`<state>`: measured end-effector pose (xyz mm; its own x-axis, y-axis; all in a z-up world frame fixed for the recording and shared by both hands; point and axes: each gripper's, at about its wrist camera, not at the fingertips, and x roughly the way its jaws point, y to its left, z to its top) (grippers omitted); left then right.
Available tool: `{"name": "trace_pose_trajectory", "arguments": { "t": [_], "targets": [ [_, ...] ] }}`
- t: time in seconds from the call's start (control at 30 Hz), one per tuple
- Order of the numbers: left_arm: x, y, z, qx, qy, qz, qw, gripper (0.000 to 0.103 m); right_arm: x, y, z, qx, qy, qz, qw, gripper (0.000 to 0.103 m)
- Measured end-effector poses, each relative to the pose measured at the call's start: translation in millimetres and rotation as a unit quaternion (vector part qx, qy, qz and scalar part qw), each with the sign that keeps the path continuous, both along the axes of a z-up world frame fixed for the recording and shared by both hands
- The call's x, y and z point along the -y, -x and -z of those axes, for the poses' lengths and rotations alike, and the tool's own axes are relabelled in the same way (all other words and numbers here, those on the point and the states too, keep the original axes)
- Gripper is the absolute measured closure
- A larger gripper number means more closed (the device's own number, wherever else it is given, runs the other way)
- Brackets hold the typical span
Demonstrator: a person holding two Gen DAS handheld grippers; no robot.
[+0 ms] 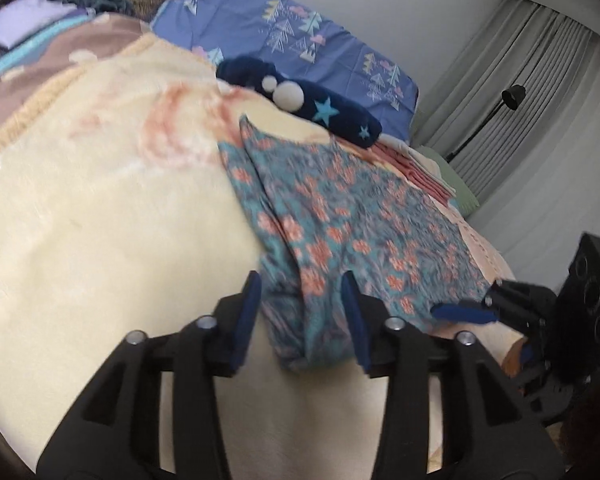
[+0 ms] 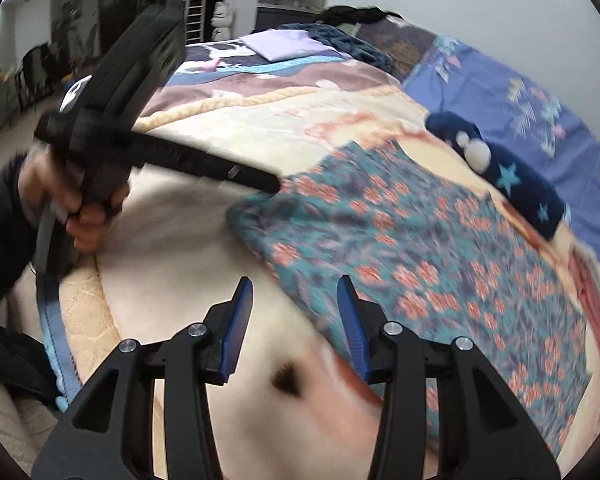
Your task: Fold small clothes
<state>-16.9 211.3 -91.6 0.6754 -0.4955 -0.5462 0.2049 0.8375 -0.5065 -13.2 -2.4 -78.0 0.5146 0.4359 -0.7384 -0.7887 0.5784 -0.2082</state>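
Teal floral garment [image 1: 340, 232] with orange-pink flowers lies spread on a cream fleece blanket [image 1: 100, 220] covering the bed, one long side doubled over into a fold along its left edge in the left wrist view. Left gripper [image 1: 304, 280] sits at the garment's near end, blue pads apart — the folded corner of the cloth lies between the two fingers, but the pads do not pinch it; released. Right gripper [image 2: 296, 280] also has its jaws apart, hovering over the near edge of the garment, with the right-hand pad over the cloth and the left-hand pad over bare blanket; nothing clamped, released. In the left wrist view the right gripper comes in from the right, its blue fingertip [image 1: 464, 314] just at the garment's near right edge — whether it touches the cloth is unclear through the blur. In the right wrist view a hand [image 2: 88, 204] holds the left gripper's handle, dark sleeve behind it.

Beyond the garment lies a navy item with light blue stars and white pompoms [image 1: 324, 108], close to the garment's far edge. Behind it is a blue pillow [image 1: 284, 36] with a tree print. A folded lilac cloth [image 2: 280, 45] rests far up the bed. Grey curtains [image 1: 540, 92] hang at right, and a black lamp [image 1: 514, 96] stands before them.
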Motion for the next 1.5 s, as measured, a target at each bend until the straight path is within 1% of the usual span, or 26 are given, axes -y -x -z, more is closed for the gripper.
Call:
{"name": "trace_pose_trajectory", "arguments": {
  "t": [0.07,0.1,0.27,0.33,0.37,0.4,0.43,0.5,0.53,0.6,0.63,0.7,0.73,0.8,0.83,0.9,0.97,1.03,1.2,1.23,1.27,1.3,1.33,1.4,1.43,1.5],
  "targets": [
    [-5,-19,-5,-0.004,-0.010,0.004,0.9999,0.043,-11,2,6,0.013,0.014,-0.007,1.000,0.058],
    [-7,-30,-4,-0.009,-0.010,0.008,0.9999,0.042,-17,3,10,0.017,0.023,-0.012,1.000,0.058],
    [-8,-109,27,-0.096,0.046,0.040,0.9936,0.041,-41,8,23,0.036,0.049,-0.023,0.998,0.058],
    [-3,-132,29,-0.099,0.054,0.046,0.9926,0.041,-50,10,25,0.056,0.058,-0.022,0.997,0.057],
    [-1,-141,27,-0.094,0.053,0.050,0.9928,0.046,-55,10,27,0.068,0.064,-0.022,0.995,0.057],
    [1,-151,25,-0.086,0.055,0.055,0.9932,0.058,-60,11,28,0.077,0.070,-0.022,0.994,0.057],
    [1,-158,25,-0.086,0.060,0.057,0.9929,0.099,-68,11,32,0.094,0.082,-0.022,0.992,0.057],
    [-1,-169,25,-0.082,0.069,0.057,0.9926,0.097,-80,9,41,0.126,0.113,-0.011,0.986,0.057],
    [-1,-170,19,-0.064,0.066,0.057,0.9941,0.098,-87,6,46,0.148,0.134,0.006,0.980,0.063],
    [-8,-163,6,-0.026,0.087,0.050,0.9946,0.098,-94,-3,49,0.179,0.141,0.039,0.973,0.101],
    [-14,-159,0,-0.008,0.103,0.048,0.9935,0.097,-96,-4,45,0.180,0.130,0.047,0.974,0.101],
    [-20,-160,4,-0.007,0.103,0.041,0.9938,0.097,-99,-2,38,0.183,0.111,0.045,0.976,0.101],
    [-21,-163,14,-0.024,0.100,0.038,0.9940,0.097,-102,0,40,0.190,0.120,0.037,0.974,0.101],
    [-21,-170,40,-0.065,0.083,0.024,0.9942,0.094,-102,-4,47,0.170,0.132,0.028,0.976,0.101],
    [-26,-173,49,-0.077,0.109,0.022,0.9908,0.091,-99,-6,51,0.156,0.133,0.028,0.978,0.101],
    [-38,-172,44,-0.063,0.133,0.008,0.9890,0.088,-96,-4,51,0.161,0.130,0.029,0.978,0.100],
    [-43,-171,38,-0.053,0.127,-0.001,0.9905,0.068,-95,2,46,0.180,0.127,0.029,0.975,0.092],
    [-45,-173,42,-0.058,0.138,0.010,0.9888,0.068,-97,10,47,0.204,0.135,0.022,0.969,0.054],
    [-39,-171,45,-0.062,0.129,0.026,0.9894,0.067,-112,10,62,0.235,0.170,0.013,0.957,0.053],
    [-39,-171,46,-0.061,0.131,0.028,0.9891,0.067,-115,5,64,0.235,0.170,0.019,0.957,0.055],
    [-39,-171,47,-0.061,0.134,0.029,0.9886,0.067,-118,-2,65,0.235,0.168,0.029,0.957,0.064],
    [-40,-172,48,-0.061,0.137,0.030,0.9882,0.067,-118,-7,65,0.236,0.169,0.036,0.956,0.099],
    [-40,-171,48,-0.060,0.138,0.030,0.9881,0.067,-119,-14,66,0.235,0.173,0.051,0.955,0.097],
    [-38,-171,44,-0.061,0.133,0.027,0.9889,0.076,-112,-9,53,0.231,0.138,0.043,0.962,0.097],
    [-38,-170,39,-0.051,0.140,0.034,0.9882,0.099,-109,0,44,0.246,0.119,0.038,0.961,0.100],
    [-40,-165,27,-0.019,0.165,0.042,0.9851,0.096,-102,12,29,0.250,0.086,0.031,0.964,0.100]
  ]
}}
